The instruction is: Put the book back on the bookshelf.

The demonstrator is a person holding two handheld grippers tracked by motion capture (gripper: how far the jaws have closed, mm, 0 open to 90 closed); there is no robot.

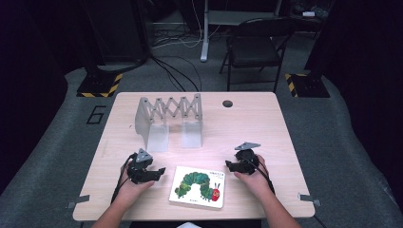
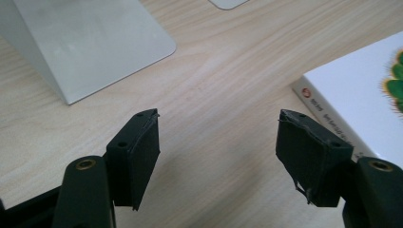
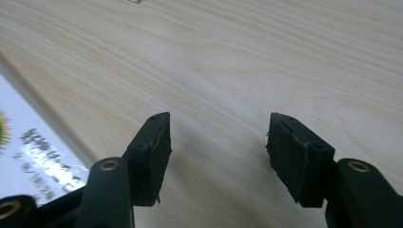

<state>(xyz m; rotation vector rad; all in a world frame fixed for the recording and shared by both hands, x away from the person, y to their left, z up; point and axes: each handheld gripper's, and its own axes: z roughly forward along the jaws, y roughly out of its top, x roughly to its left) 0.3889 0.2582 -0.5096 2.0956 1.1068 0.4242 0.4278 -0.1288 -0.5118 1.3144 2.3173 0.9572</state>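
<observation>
Resting on table [image 1: 199, 128]: white caterpillar book [image 1: 197, 186], near edge, between both hands.
Left gripper [image 1: 159, 172]: jaws spread, empty, beside book.
Right gripper [image 1: 228, 166]: jaws spread, empty.
Behind: grey folding rack [image 1: 168, 118].

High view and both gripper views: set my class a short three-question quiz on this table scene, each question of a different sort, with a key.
1. True or false: the left gripper is shut on the book.
2. What lies between the two grippers: A) the book, B) a cup, C) a chair?
3. Fill in: the right gripper is ____ and holds nothing.

Key: 1 false, it is open beside the book; 2 A; 3 open.
</observation>
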